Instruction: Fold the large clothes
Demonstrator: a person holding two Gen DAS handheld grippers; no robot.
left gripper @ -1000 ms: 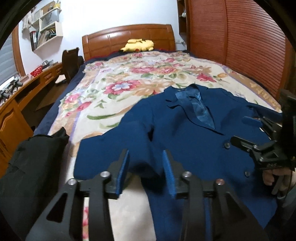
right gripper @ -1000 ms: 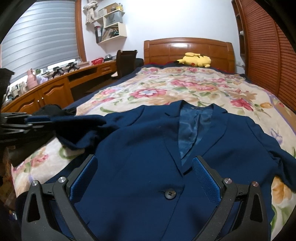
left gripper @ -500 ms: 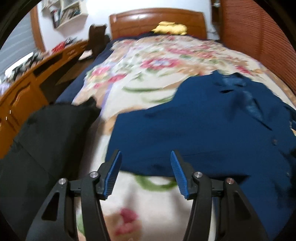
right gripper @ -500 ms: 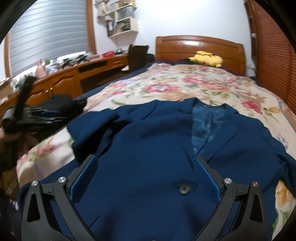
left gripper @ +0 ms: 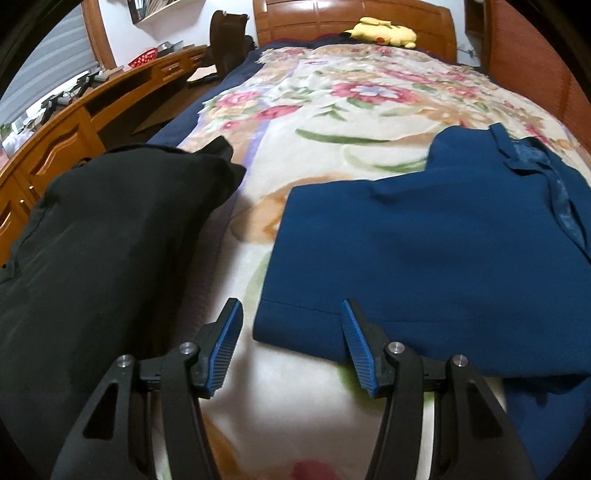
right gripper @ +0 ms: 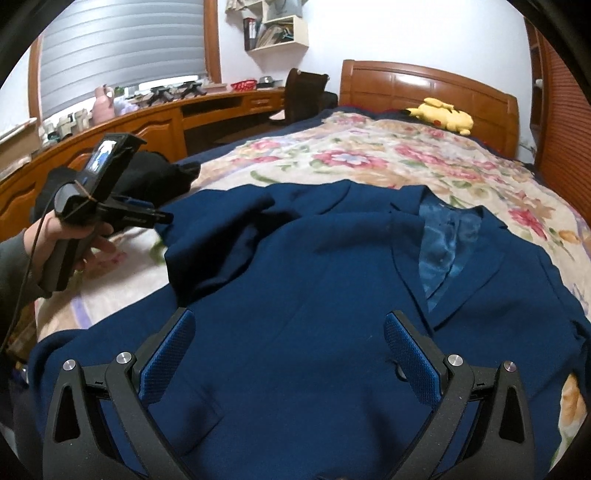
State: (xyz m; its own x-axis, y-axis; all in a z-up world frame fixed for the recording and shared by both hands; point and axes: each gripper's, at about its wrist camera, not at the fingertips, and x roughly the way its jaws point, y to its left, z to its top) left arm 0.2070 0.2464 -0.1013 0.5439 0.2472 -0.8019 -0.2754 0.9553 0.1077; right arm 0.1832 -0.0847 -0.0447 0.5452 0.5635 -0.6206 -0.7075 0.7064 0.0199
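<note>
A navy blue suit jacket [right gripper: 332,295] lies front-up on the floral bedspread [left gripper: 332,118], one sleeve folded across its chest [right gripper: 221,236]. In the left wrist view the jacket [left gripper: 424,240] lies right of centre. My left gripper [left gripper: 291,332] is open and empty, low over the bedspread, its fingers either side of the sleeve cuff corner [left gripper: 273,325]. It also shows in the right wrist view [right gripper: 155,218], beside the folded sleeve. My right gripper [right gripper: 288,350] is open and empty, just above the jacket's lower front.
A black garment [left gripper: 103,251] lies on the bed's left side. A yellow plush toy [left gripper: 384,31] rests by the wooden headboard [right gripper: 424,85]. A wooden desk [right gripper: 155,118] and a dark chair [right gripper: 306,92] stand left of the bed.
My left gripper let go of the sleeve, which now lies folded over the jacket, opened wider and pulled back left to the cuff. My right gripper stayed open over the jacket.
</note>
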